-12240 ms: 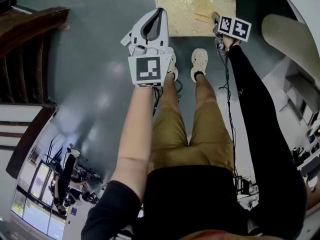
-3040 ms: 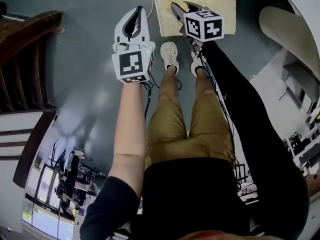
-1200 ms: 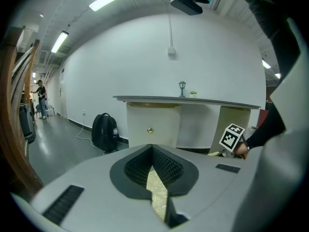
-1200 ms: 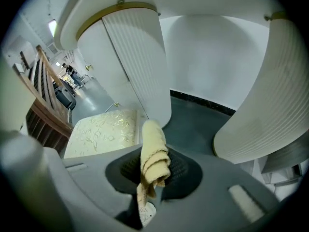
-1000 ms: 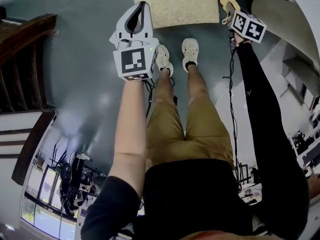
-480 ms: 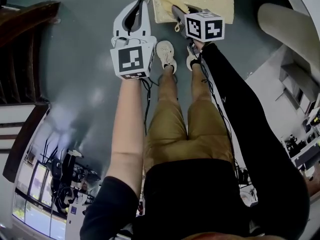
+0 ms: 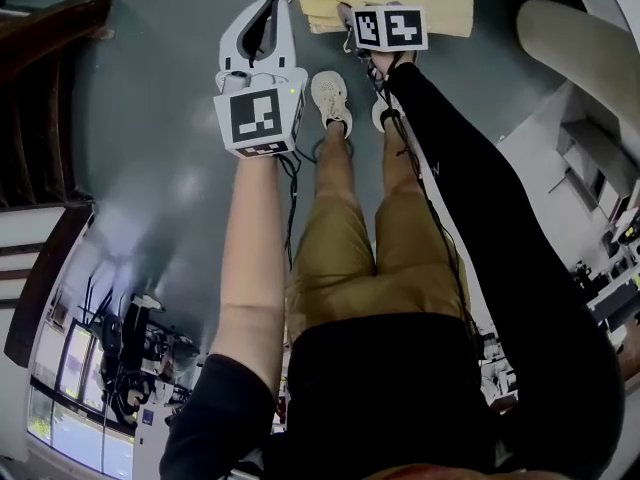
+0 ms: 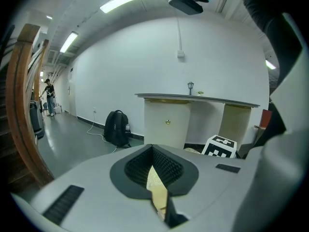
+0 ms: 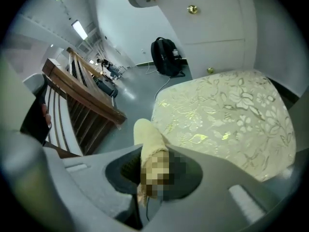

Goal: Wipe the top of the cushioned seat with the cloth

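Right gripper: jaws closed on the cloth, which is pinched between the pads; its marker cube faces up at the camera.
Cloth: pale yellow, rolled or bunched, sticking out past the right gripper's jaw tips. From the head view its free end sits at the seat's near left corner. Whether it presses on the fabric I cannot tell.
Seat: ahead of the right gripper and mostly to its right, a cream cushion with a shiny gold leaf and flower pattern. Its top is bare apart from the cloth end at that corner.
Left gripper: jaws drawn together with only a thin slit between the pads and nothing gripped. It is held level, to the left of the right gripper and off the seat's left side, over the floor.
Floor: grey and glossy, under both grippers and around the seat.
Shoes: two pale shoes just behind the right gripper, near the seat's front edge.
Backpack: black, well ahead of the left gripper, on the floor against the white wall.
Rail: dark wooden stair rail, far left of the right gripper.
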